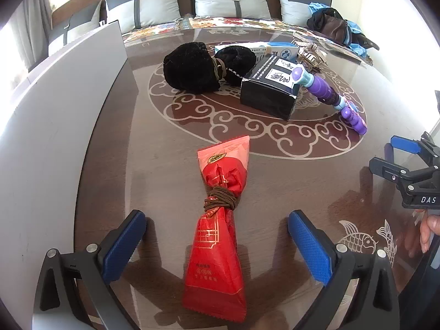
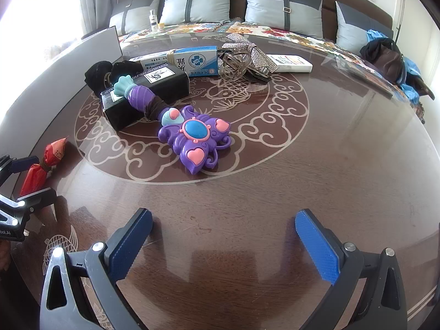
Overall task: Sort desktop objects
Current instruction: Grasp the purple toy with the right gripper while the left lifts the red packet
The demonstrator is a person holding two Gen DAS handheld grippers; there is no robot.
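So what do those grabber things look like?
Each grabber is black plastic with two fingers tipped by bumpy blue pads and shiny silver bolts. The left gripper and the right gripper match. Seen from the side, the right one has white letters, "DAS", on its black body. No cables show, and no sleeves.

On my right gripper (image 1: 420, 181), seen from the left wrist camera, the white letters "DAS" were printed on the black body. The blue and white box (image 2: 192, 60) carried large Chinese characters and a round blue emblem, but I could not read them surely. The black box (image 2: 145, 82) had white labels with small print, too blurred to read. The red packet (image 1: 217, 236) showed gold characters, unreadable.
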